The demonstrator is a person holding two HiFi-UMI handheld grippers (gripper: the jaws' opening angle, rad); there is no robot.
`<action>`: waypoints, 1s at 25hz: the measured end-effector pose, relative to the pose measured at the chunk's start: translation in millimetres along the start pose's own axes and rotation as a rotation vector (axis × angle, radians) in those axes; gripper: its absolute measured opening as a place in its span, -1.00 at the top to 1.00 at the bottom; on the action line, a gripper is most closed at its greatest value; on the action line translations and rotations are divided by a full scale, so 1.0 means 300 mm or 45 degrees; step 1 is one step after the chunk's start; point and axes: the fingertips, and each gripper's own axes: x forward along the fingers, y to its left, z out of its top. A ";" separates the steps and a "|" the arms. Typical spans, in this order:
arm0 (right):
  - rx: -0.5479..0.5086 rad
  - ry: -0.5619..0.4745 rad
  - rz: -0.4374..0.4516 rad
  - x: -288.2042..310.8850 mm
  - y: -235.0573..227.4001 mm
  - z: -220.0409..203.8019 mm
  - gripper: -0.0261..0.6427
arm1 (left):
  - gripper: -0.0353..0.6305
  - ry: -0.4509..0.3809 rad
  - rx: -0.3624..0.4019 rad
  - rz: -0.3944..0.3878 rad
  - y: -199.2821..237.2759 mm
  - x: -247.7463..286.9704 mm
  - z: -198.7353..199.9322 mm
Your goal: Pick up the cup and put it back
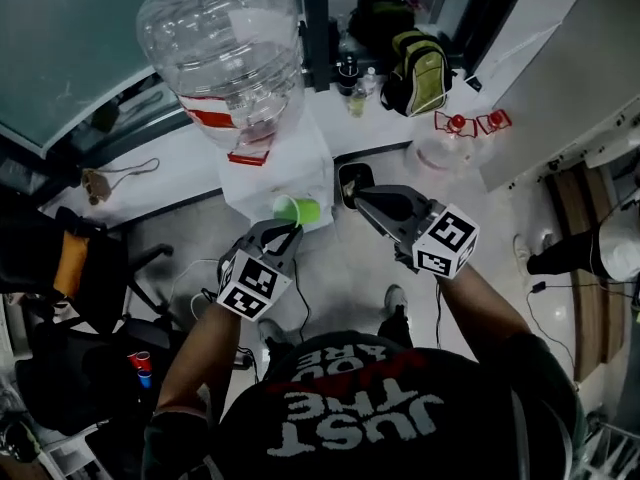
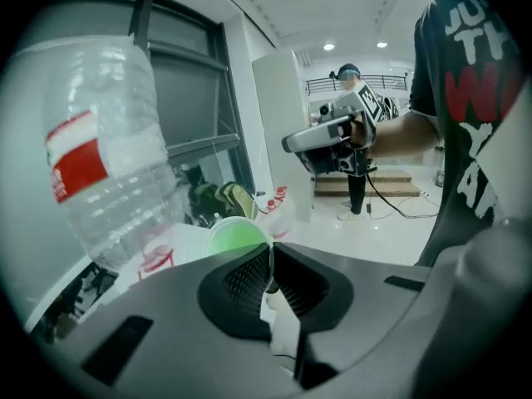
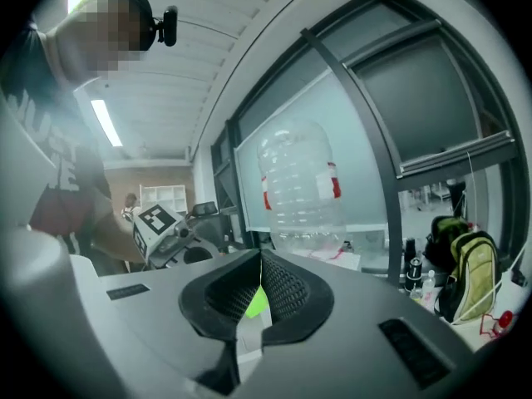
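A green cup point(image 1: 297, 209) hangs tilted in front of the white water dispenser point(image 1: 285, 173), under the big clear bottle point(image 1: 225, 38). My left gripper point(image 1: 290, 230) is shut on the cup's rim. In the left gripper view the thin cup wall is pinched between the dark pads point(image 2: 245, 277), and the green cup point(image 2: 235, 235) shows just beyond them. My right gripper point(image 1: 352, 190) hovers just right of the cup with its jaws shut and nothing between them. A sliver of the green cup point(image 3: 257, 302) shows through the gap behind its closed fingertips point(image 3: 249, 268).
A green and black backpack point(image 1: 415, 68) and small bottles sit on the white counter behind the dispenser. Two red objects point(image 1: 470, 121) lie at the counter's right. A black office chair point(image 1: 60, 268) stands at the left. Cables run over the floor at the right.
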 end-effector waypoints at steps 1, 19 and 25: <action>0.010 0.008 -0.013 0.003 -0.038 -0.049 0.82 | 0.82 0.036 0.012 -0.026 -0.016 0.070 -0.043; 0.172 0.159 -0.055 0.082 -0.480 -1.327 0.82 | 0.82 0.551 -0.163 -0.177 -0.307 1.159 -1.306; 0.184 0.183 -0.054 0.116 -0.576 -1.747 0.82 | 0.82 0.698 -0.099 -0.063 -0.309 1.385 -1.754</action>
